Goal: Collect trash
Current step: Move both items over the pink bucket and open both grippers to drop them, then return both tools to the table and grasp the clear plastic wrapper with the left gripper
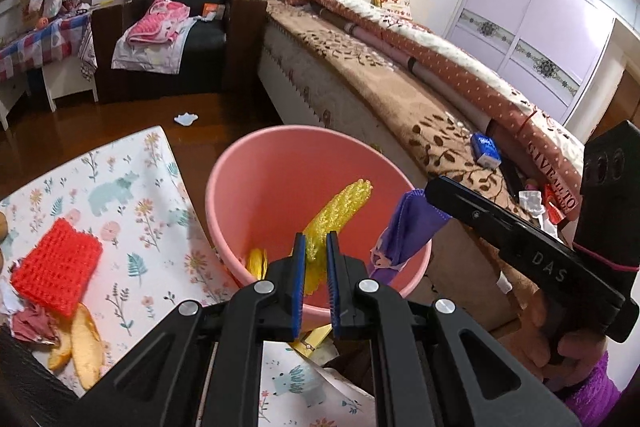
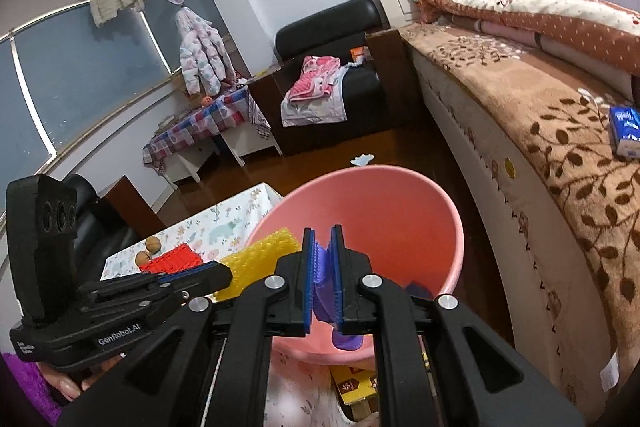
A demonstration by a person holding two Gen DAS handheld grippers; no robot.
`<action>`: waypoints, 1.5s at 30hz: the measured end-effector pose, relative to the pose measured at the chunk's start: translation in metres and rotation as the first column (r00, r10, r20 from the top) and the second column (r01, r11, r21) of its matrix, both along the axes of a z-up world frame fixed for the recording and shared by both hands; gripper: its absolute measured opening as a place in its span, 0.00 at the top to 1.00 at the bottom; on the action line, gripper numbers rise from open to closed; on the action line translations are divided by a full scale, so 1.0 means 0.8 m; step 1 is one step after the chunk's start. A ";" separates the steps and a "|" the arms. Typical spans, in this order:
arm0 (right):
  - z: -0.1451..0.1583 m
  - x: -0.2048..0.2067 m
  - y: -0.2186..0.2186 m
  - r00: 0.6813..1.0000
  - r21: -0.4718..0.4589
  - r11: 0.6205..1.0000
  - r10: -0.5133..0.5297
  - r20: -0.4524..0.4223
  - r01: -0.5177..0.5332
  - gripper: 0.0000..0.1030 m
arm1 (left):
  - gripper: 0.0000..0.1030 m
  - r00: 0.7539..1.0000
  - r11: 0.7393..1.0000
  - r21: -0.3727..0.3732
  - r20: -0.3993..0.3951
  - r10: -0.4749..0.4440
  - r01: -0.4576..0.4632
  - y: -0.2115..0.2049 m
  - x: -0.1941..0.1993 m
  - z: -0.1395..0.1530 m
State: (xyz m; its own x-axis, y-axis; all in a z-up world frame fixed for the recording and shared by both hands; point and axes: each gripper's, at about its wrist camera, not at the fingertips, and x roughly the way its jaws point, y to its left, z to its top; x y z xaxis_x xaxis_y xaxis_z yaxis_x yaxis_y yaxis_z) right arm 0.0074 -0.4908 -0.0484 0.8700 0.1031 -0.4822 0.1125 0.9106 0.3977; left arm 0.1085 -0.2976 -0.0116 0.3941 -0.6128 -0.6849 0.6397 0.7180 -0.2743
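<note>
A pink bucket (image 1: 280, 179) stands between the floral-cloth table and the bed; it also shows in the right wrist view (image 2: 384, 211). My left gripper (image 1: 316, 247) is shut on a yellow bubble-wrap piece (image 1: 340, 211) and holds it over the bucket's mouth; the piece also shows in the right wrist view (image 2: 260, 259). My right gripper (image 2: 322, 243) is shut on a purple wrapper (image 2: 324, 283), held at the bucket's near rim; the wrapper also shows in the left wrist view (image 1: 404, 231). A yellow scrap (image 1: 256, 261) lies inside the bucket.
On the floral table (image 1: 120, 187) lie a red knitted pad (image 1: 58, 271), orange peels (image 1: 80, 343) and crumpled paper. A bed (image 1: 400, 99) with a blue tissue pack (image 1: 486, 149) is at the right. A white scrap (image 1: 186, 118) lies on the wooden floor. A black armchair (image 1: 188, 27) stands behind.
</note>
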 end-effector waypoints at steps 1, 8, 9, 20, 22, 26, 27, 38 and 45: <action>-0.002 0.001 0.000 1.000 0.002 1.000 0.000 -0.005 0.000 0.92 | 0.92 1.000 1.000 0.003 -0.004 0.000 0.000 -0.002 0.000 -0.003; -0.011 0.004 0.002 1.000 0.008 1.000 0.001 -0.027 0.000 0.92 | 0.61 1.000 1.000 0.012 -0.002 0.003 -0.003 -0.006 -0.006 -0.005; -0.011 0.004 0.002 1.000 0.006 1.000 -0.001 -0.029 0.001 0.92 | 0.58 1.000 1.000 0.010 -0.001 0.005 -0.005 -0.006 -0.007 -0.004; -0.019 0.006 0.002 0.997 0.011 1.000 -0.021 -0.072 0.022 0.74 | 0.56 1.000 1.000 -0.010 0.010 0.014 -0.014 0.008 -0.016 0.004; -0.017 0.004 0.002 0.997 0.014 1.000 -0.025 -0.066 0.026 0.73 | 0.56 1.000 1.000 -0.016 0.016 0.015 -0.014 0.013 -0.018 0.007; -0.011 -0.001 0.005 0.998 0.001 1.000 -0.028 -0.060 0.029 0.73 | 0.56 1.000 0.999 -0.033 0.021 0.023 -0.022 0.019 -0.022 0.012; -0.010 -0.002 0.007 0.998 -0.001 1.000 -0.028 -0.058 0.028 0.73 | 0.56 0.999 0.999 -0.036 0.024 0.026 -0.025 0.021 -0.023 0.014; 0.000 -0.017 0.035 0.999 -0.001 1.000 -0.001 -0.047 0.001 0.73 | 0.55 0.995 0.997 -0.036 0.068 0.067 -0.064 0.052 -0.042 0.025; 0.001 -0.020 0.067 0.998 -0.009 0.999 0.041 -0.051 -0.042 0.73 | 0.55 0.988 0.994 -0.018 0.104 0.111 -0.110 0.089 -0.055 0.030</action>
State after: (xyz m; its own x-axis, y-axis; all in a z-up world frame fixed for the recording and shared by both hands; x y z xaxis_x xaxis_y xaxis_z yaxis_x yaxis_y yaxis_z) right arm -0.0088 -0.4370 -0.0477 0.8394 0.1338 -0.5268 0.0944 0.9187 0.3836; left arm 0.0647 -0.2265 0.0122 0.5288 -0.5698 -0.6291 0.5824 0.7828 -0.2194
